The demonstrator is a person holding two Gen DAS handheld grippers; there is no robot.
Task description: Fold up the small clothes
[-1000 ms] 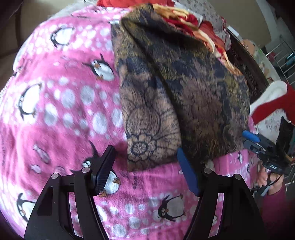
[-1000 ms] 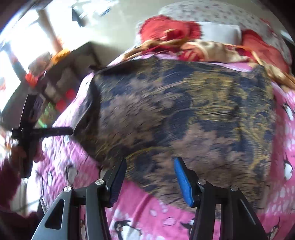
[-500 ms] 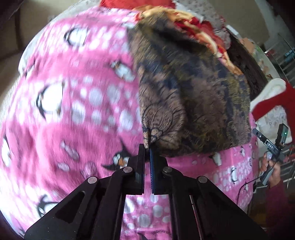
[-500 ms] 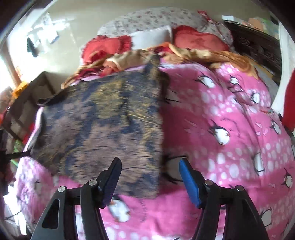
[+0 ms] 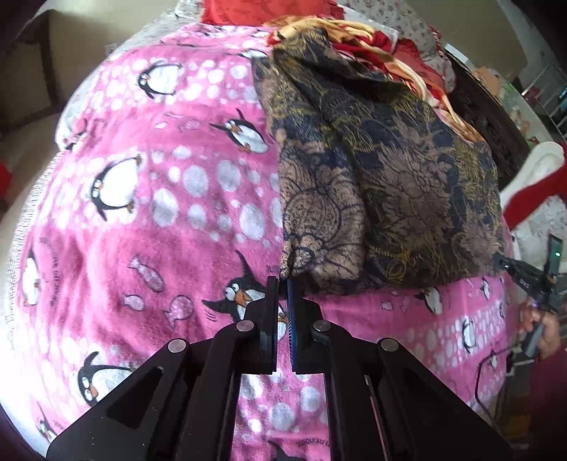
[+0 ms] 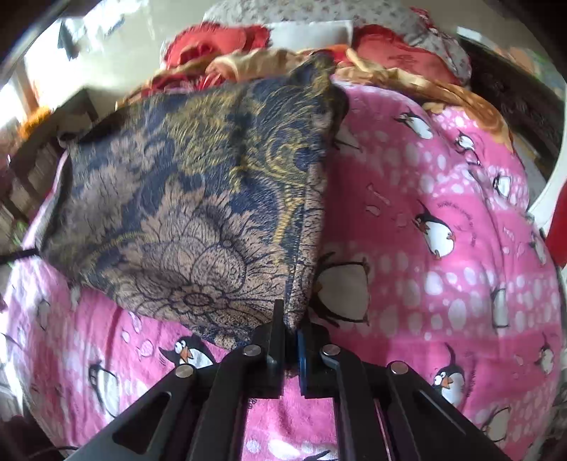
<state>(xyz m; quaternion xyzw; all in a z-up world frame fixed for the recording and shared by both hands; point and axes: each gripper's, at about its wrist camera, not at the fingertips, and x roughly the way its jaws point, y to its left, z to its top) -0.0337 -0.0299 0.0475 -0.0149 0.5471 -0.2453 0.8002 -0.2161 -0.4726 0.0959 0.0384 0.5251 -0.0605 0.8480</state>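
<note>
A brown and navy floral cloth (image 5: 389, 184) lies spread on a pink penguin blanket (image 5: 159, 212). My left gripper (image 5: 282, 283) is shut on the cloth's near left corner, which puckers up between the pads. At the cloth's near right corner the right gripper (image 5: 503, 262) shows small, with a hand (image 5: 542, 326) behind it. In the right wrist view my right gripper (image 6: 290, 321) is shut on that corner of the cloth (image 6: 198, 198), the fabric rising into a ridge from the jaws. The blanket (image 6: 443, 248) stretches bare to the right.
A heap of red and gold fabrics (image 5: 354, 32) and pillows (image 6: 397, 53) lies at the far end of the bed. Dark carved wooden furniture (image 5: 489, 117) runs along one side. A red and white garment (image 5: 531, 184) hangs at the right edge.
The left gripper closed on the near left corner and lifted it a little. The right gripper slid along the cloth's near edge to the other corner and shut on it.
</note>
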